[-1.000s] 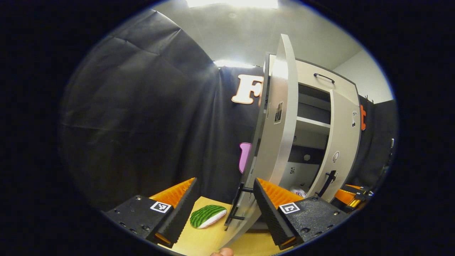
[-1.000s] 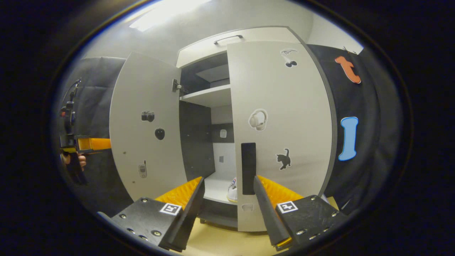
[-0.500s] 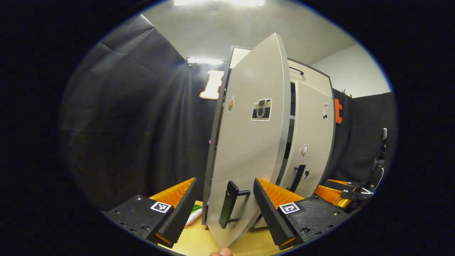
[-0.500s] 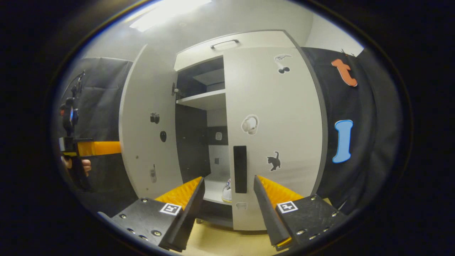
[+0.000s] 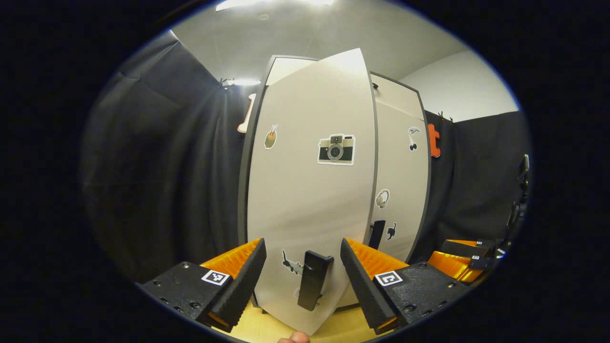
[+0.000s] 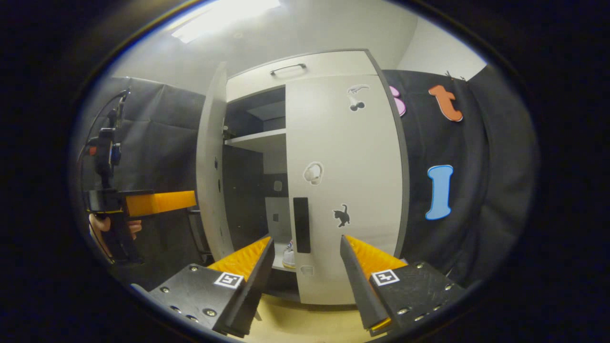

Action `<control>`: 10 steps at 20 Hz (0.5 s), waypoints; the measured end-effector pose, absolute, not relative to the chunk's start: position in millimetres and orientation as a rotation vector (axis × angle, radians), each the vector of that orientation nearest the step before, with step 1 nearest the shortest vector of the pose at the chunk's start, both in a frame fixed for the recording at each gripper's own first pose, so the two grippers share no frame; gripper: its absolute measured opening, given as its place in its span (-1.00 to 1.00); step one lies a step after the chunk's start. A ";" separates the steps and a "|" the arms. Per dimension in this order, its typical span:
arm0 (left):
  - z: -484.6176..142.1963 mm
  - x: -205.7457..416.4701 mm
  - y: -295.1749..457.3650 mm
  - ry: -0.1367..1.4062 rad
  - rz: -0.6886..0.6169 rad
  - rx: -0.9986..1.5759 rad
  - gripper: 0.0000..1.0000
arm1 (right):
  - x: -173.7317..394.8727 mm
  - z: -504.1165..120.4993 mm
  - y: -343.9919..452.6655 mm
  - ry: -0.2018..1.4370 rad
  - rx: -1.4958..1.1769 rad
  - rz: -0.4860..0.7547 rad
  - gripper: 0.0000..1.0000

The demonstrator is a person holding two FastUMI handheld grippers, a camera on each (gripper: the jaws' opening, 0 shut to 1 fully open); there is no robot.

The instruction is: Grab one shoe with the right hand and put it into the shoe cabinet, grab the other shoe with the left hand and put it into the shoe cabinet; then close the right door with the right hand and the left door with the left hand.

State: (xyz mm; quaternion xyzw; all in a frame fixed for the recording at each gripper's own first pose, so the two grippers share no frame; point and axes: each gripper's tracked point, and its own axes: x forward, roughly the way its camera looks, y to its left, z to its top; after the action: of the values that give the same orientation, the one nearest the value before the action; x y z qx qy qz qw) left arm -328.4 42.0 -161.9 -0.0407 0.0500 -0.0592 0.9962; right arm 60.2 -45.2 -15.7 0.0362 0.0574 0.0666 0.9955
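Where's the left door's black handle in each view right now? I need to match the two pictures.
Left gripper view: the left door handle sits bottom centre, between that gripper's fingers.
Right gripper view: I cannot make it out; the left door stands edge-on.
Shared landmark: the cat sticker on the right door.

In the left gripper view the left door (image 5: 310,190) stands before me, its handle (image 5: 312,280) between my fingers, the right door (image 5: 398,190) behind it. In the right gripper view a shoe (image 6: 288,255) sits inside the cabinet (image 6: 295,71), left of the right door's handle (image 6: 301,225).
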 end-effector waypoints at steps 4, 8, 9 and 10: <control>-163.7 -329.7 35.4 0.107 -0.143 -0.081 0.90 | 54.2 -12.4 -56.6 0.118 0.075 0.110 0.59; -163.4 -331.3 32.9 0.109 -0.153 -0.085 0.90 | 50.7 -9.8 -57.9 0.115 0.077 0.106 0.59; -163.1 -331.3 32.5 0.109 -0.155 -0.086 0.90 | 50.9 -9.1 -58.0 0.113 0.076 0.106 0.59; -163.8 -331.2 32.3 0.111 -0.157 -0.087 0.90 | 50.6 -8.9 -58.3 0.112 0.076 0.106 0.59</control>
State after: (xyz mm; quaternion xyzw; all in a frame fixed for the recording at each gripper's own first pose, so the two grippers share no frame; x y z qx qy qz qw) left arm -331.2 32.3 -163.8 -0.0436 0.0552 -0.0784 0.9944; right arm 50.6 -58.3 -8.9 0.0382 0.0560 0.0527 0.9963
